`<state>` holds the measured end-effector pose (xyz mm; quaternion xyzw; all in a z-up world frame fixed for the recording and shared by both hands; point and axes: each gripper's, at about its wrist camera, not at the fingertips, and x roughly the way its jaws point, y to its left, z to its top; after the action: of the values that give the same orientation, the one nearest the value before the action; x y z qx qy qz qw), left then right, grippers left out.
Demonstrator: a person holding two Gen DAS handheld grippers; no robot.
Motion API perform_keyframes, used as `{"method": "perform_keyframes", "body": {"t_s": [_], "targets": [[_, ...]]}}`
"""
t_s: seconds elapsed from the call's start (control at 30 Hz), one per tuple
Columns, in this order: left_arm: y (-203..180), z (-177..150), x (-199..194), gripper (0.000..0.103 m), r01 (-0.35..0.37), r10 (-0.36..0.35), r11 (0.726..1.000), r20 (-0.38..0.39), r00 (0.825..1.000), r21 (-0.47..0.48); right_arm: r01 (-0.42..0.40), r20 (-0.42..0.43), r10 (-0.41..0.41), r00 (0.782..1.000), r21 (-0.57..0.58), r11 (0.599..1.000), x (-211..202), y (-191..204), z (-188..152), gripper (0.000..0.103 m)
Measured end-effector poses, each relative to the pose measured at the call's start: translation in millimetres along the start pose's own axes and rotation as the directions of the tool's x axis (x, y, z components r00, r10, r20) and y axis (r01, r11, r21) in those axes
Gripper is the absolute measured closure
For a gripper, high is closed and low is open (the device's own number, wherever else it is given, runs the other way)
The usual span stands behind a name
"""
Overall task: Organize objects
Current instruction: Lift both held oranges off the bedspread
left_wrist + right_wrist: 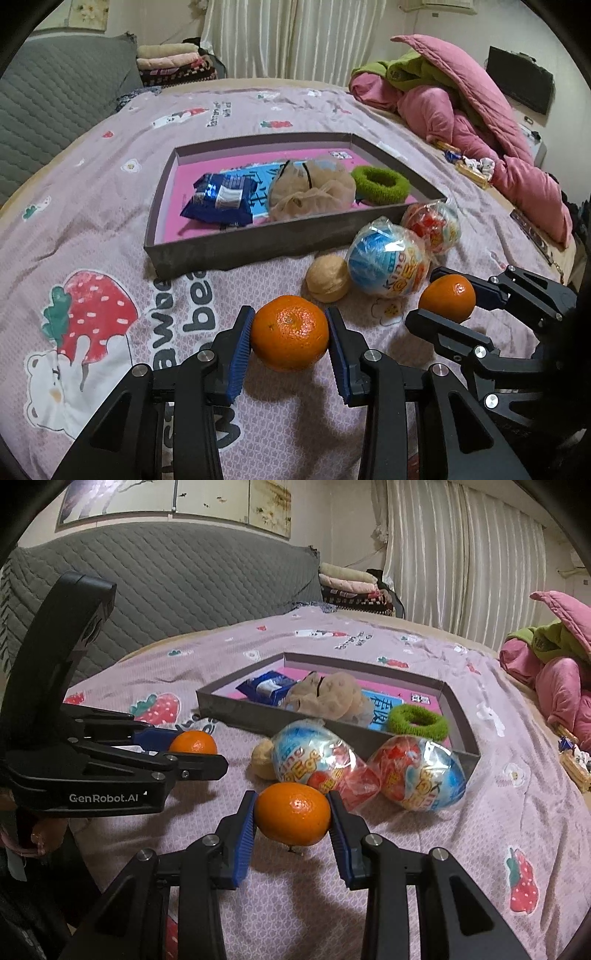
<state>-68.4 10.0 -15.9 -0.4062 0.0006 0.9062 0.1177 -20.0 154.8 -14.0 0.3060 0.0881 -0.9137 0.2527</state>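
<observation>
An orange [290,332] is clamped in the left hand-held gripper [290,334], another orange [293,813] in the right hand-held gripper [291,814]. The tray [236,245] lies straight ahead, beyond both; the left is judged nearer its open front wall.

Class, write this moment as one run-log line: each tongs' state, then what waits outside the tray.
left tongs: shut on left orange | right tongs: shut on right orange | outside tray: two toy eggs, walnut
</observation>
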Motion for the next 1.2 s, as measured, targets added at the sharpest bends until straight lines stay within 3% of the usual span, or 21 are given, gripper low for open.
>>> {"method": "perform_keyframes", "body": {"t_s": [0.43, 1.2], "targets": [[-1, 13, -6, 0.063, 0.005, -0.004, 1.0, 0.041, 0.999, -0.023, 0.046, 0.072, -0.044, 0.996, -0.033, 0.998, -13, 2, 15, 0.066], [-3, 32, -6, 0.063, 0.005, -0.001, 0.999, 0.077, 0.997, -0.051, 0.065, 0.112, -0.062, 0.992, -0.022, 0.998, -17, -6, 25, 0.066]]}}
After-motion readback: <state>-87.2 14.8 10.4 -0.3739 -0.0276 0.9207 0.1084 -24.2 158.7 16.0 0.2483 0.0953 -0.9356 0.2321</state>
